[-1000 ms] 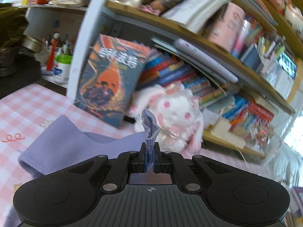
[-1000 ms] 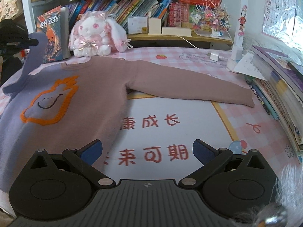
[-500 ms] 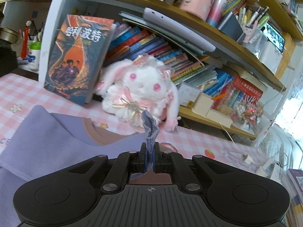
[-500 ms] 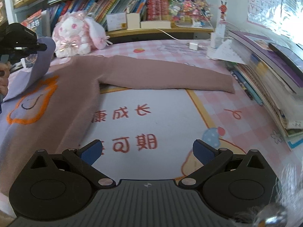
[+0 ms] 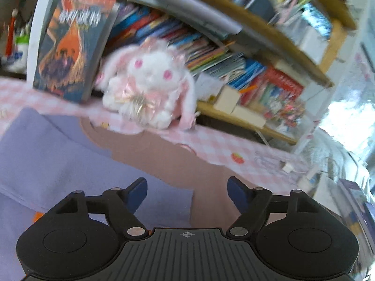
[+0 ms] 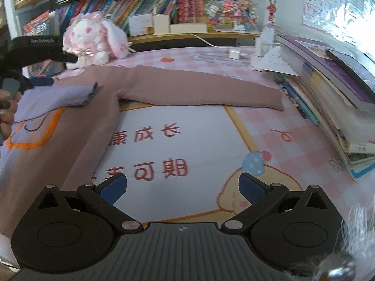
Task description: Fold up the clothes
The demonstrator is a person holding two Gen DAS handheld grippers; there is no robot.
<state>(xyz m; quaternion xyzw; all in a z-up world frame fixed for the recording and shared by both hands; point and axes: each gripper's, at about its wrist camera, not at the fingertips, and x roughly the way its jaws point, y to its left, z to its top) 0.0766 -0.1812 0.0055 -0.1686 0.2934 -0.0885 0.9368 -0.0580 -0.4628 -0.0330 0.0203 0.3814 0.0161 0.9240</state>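
Right gripper [image 6: 182, 188]: bottom centre of the right wrist view, jaws spread wide with nothing between them, blue pads over the printed table mat.
Left gripper [image 5: 187, 193]: bottom centre of the left wrist view, jaws likewise parted and released, hovering just above the sweater; in the right wrist view its dark body shows at the left edge.
Table mat [image 6: 178, 140]: pink checks around a white panel with red characters, filling the lower middle of the right wrist view.
Sweater [image 6: 98, 107]: spread flat on the mat in the left half of the right wrist view, mauve-brown with a lilac side and an orange outlined figure.
Lilac sleeve [image 6: 63, 94]: folded inward across the chest, its cuff lying loose on the brown part, centre left of the frame.
Brown sleeve [image 6: 206, 89]: stretched out flat toward the right, ending near the book stack.
Book stack [image 6: 337, 107]: piled along the right edge of the frame.
Plush rabbit [image 5: 152, 86]: white and pink, sitting just beyond the sweater's collar, centre of the left wrist view, blurred.
Standing book [image 5: 70, 51]: dark and orange cover, upper left, beside the rabbit.
Bookshelf [image 6: 164, 7]: crowded with books across the top.
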